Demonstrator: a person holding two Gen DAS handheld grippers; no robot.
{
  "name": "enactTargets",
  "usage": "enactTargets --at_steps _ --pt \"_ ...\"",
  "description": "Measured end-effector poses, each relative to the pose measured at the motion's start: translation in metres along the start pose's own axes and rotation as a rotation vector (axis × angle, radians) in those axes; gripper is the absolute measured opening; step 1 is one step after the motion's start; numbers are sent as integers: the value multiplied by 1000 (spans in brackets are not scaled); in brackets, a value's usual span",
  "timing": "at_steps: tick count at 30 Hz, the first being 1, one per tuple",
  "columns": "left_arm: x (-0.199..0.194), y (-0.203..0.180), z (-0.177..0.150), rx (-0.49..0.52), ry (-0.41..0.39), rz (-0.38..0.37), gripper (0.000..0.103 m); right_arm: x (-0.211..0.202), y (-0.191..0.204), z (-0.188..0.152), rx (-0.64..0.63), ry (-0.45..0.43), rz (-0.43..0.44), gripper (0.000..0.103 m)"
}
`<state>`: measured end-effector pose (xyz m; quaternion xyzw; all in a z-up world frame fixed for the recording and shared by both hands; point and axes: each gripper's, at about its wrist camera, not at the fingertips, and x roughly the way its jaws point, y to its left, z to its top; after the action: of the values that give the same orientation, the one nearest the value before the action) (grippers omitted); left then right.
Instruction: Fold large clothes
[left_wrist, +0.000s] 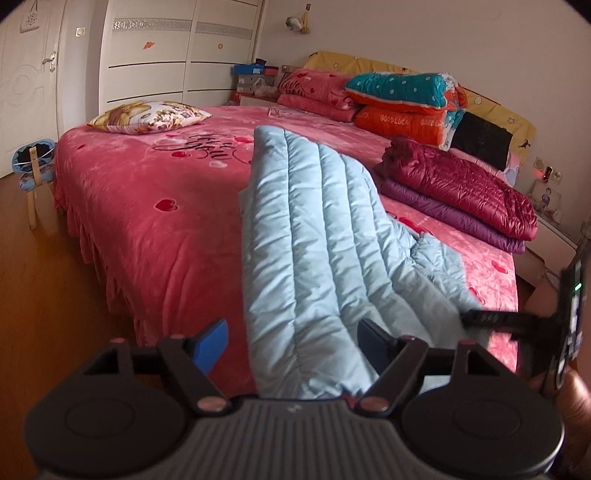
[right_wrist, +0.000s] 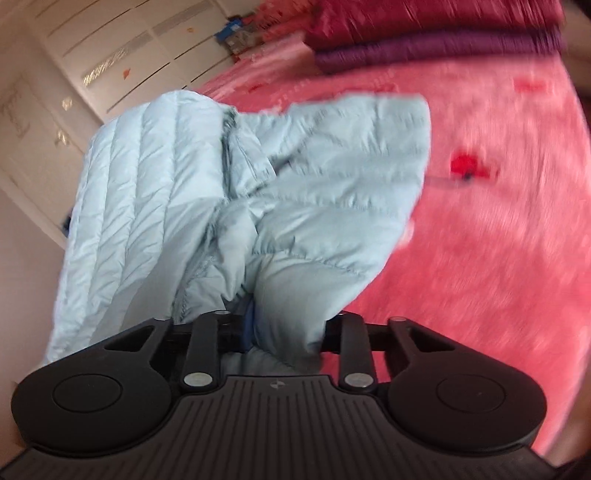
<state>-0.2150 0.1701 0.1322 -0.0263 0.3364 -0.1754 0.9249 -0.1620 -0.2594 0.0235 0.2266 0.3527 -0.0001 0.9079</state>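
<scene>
Spread wide, the left gripper (left_wrist: 295, 343) has its blue-padded jaws on either side of the pale blue quilted jacket (left_wrist: 317, 236) without clamping it. Jaws of the right gripper (right_wrist: 275, 328) sit narrow, pinching a bunched fold of that jacket (right_wrist: 258, 192), which lies lengthwise on the pink bedspread (left_wrist: 147, 206). Beyond, folded maroon and purple jackets (left_wrist: 461, 192) are stacked.

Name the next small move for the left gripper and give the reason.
Probably close the left gripper on the blue jacket: its jaws stand open with the hem between them, while the right gripper is already shut on the fabric.
</scene>
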Motion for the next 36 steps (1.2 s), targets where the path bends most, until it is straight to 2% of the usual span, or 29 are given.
enactTargets --at_steps 5,7,17,20,24,26,28,29,30,32,36 --pt "6 4 -1 -2 23 -4 80 -34 15 23 -227 -143 -189 17" --pt "9 3 -1 1 31 -5 81 -44 7 32 -266 -188 -273 16" --pt "22 -16 0 31 63 -43 84 -91 -93 83 -229 -321 -685 16" --pt "30 -28 6 49 61 -58 84 -97 -125 100 -165 -350 -735 16" --pt "44 -45 19 90 35 -77 84 -87 -149 116 -84 -354 -697 18" --pt "51 -51 28 113 14 -80 84 -79 -153 116 -58 -339 -624 25" --pt "57 -56 40 126 -9 -77 85 -68 -153 116 -59 -313 -601 43" --pt "61 -57 46 127 -19 -78 85 -63 -153 115 -67 -307 -592 67" --pt "64 -59 52 127 -29 -81 86 -60 -152 111 -74 -308 -577 85" --pt "71 -61 64 131 -52 -88 86 -58 -152 107 -73 -307 -552 99" --pt "86 -61 91 101 -112 -103 90 -64 -159 100 -23 -314 -525 101"
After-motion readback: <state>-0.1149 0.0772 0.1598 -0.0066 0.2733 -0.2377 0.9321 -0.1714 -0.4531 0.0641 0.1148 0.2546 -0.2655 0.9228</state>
